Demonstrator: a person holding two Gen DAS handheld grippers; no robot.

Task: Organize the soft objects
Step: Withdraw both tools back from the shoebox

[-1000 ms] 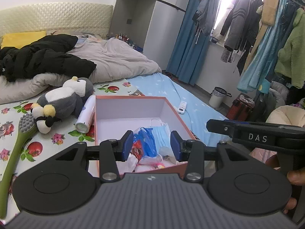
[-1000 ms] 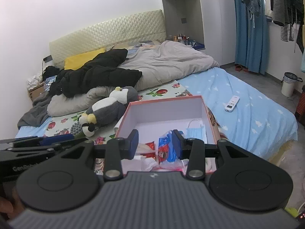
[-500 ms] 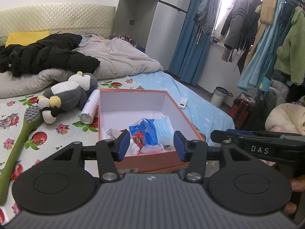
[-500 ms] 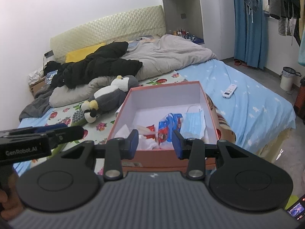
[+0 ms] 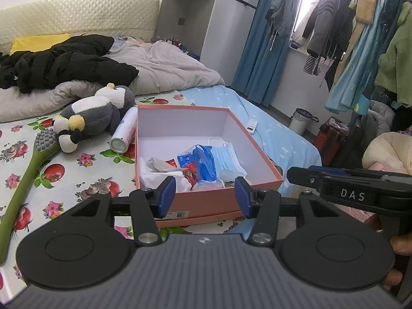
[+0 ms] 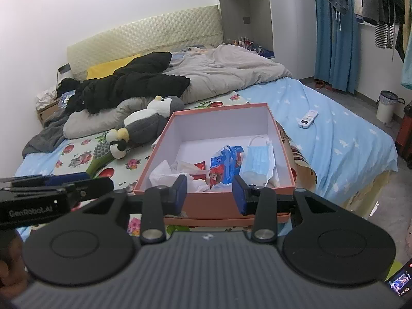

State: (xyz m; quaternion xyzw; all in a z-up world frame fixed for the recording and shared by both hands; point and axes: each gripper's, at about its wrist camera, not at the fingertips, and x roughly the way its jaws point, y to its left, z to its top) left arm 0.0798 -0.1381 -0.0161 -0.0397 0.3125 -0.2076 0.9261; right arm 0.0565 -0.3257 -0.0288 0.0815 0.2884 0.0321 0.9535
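Note:
A salmon-pink open box (image 5: pixel 206 202) sits on the bed just ahead of both grippers. It holds a blue face mask (image 5: pixel 228 154), a blue and red snack packet (image 5: pixel 203 162) and crumpled white tissue (image 5: pixel 164 176). My left gripper (image 5: pixel 204 195) hangs open before the box's near wall, with nothing between its pads. My right gripper (image 6: pixel 208 193) is also open and empty, in front of the same box (image 6: pixel 231 207). A grey and white penguin plush (image 5: pixel 97 110) lies left of the box, and it shows in the right wrist view too (image 6: pixel 146 123).
A white spray can (image 5: pixel 123 134) lies against the box's left side, and a green long-handled brush (image 5: pixel 31 164) lies further left. Behind are a black jacket (image 5: pixel 64 69) and a grey duvet (image 5: pixel 164 69). A white remote (image 6: pixel 307 119) rests on the blue sheet. A bin (image 6: pixel 386 105) stands on the floor.
Both grippers have drawn back and sunk, so the whole box now lies ahead of them instead of under the fingers. The left jaws stand slightly wider.

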